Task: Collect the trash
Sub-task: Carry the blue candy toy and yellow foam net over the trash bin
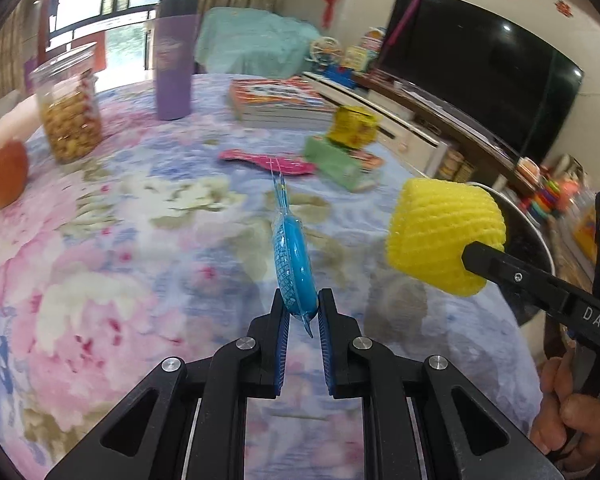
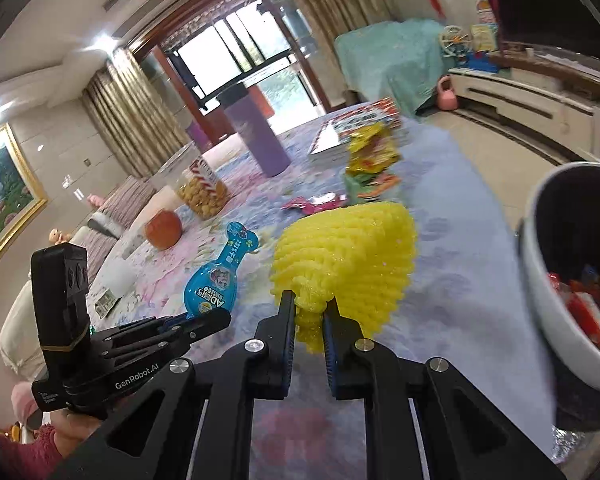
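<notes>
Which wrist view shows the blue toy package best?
The right wrist view: the blue toy package shows its printed face, pinched by the left gripper. The left wrist view shows only its thin edge.

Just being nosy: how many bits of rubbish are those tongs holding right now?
2. The left tongs pinch a blue bone-shaped plastic wrapper; the right tongs pinch a yellow foam fruit net.

Snack jar (image 1: 69,116), purple tumbler (image 1: 175,60), books (image 1: 278,102) (stacked), orange (image 1: 5,174).
</notes>
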Demonstrator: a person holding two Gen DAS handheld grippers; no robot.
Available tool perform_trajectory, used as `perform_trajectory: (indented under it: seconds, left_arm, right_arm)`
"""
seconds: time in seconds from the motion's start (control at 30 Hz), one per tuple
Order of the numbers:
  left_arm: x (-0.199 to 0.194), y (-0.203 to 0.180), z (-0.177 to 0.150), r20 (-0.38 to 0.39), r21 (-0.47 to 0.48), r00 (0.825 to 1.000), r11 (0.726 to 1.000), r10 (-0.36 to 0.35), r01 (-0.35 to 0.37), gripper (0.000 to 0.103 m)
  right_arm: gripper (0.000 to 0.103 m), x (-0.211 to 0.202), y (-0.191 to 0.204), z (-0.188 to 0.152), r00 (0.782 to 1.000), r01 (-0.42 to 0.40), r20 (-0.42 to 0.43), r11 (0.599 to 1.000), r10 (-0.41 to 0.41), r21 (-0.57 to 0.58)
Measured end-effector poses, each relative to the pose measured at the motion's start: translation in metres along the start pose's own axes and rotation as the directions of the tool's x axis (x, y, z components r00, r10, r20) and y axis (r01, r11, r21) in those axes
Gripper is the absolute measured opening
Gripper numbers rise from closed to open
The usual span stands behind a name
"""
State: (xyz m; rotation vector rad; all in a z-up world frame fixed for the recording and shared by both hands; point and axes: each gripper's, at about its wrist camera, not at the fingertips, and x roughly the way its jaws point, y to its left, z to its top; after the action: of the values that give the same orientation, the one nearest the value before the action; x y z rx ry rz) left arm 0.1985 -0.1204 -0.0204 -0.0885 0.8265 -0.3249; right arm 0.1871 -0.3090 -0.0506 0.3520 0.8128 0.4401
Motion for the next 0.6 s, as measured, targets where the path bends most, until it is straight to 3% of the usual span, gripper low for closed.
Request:
perform_trajectory:
  seconds: [0.6]
  left_arm:
    - [-0.002,-0.074,-0.004,-0.026,0.117,0.998,0.991,-0.054,0.057,0.013]
  right_arm:
    - [0.013,-0.049,-0.037,-0.014,0.995,0.06,0.076,0.997,-0.064,0.056]
